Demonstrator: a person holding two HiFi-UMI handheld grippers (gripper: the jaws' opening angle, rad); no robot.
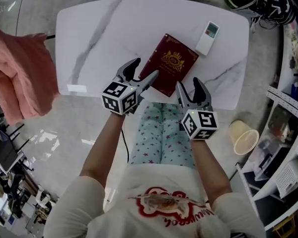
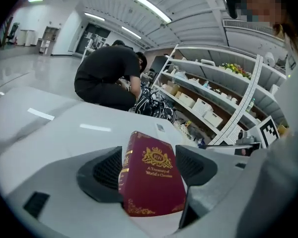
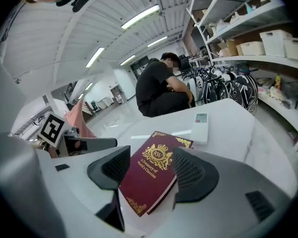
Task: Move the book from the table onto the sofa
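Nearest, the person's starred trousers [image 1: 161, 135] showed below the worktop [image 1: 94, 33] edge, between the two forearms. The left gripper [image 1: 144, 71] and right gripper [image 1: 187, 86] were both at the near edge of the worktop, angled downward, each with its jaws released and spread wide. Neither pair gripped anything.

The book [image 1: 170, 63], dark red with a gold crest, lay flat and closed on the worktop just ahead of both sets of jaws, turned diagonally. In each gripper view it showed in the gap between the open jaws, its near end closest to them, and the pads stood clear of its covers. In the head view one tip of the left jaws overlapped the book's left edge, and the right jaws pointed at its near corner; whether either tip touched it could not be told.

Beyond the book, to the right of the right jaws' line, a white remote [image 1: 207, 37] lay near the far right corner of the worktop, apart from the book. Left of the left jaws, well apart, hung a pink cloth [image 1: 20, 78].

Farther off, past the worktop, a person in black [image 2: 109, 81] crouched on the floor, and shelves [image 2: 213, 88] stood to the right.
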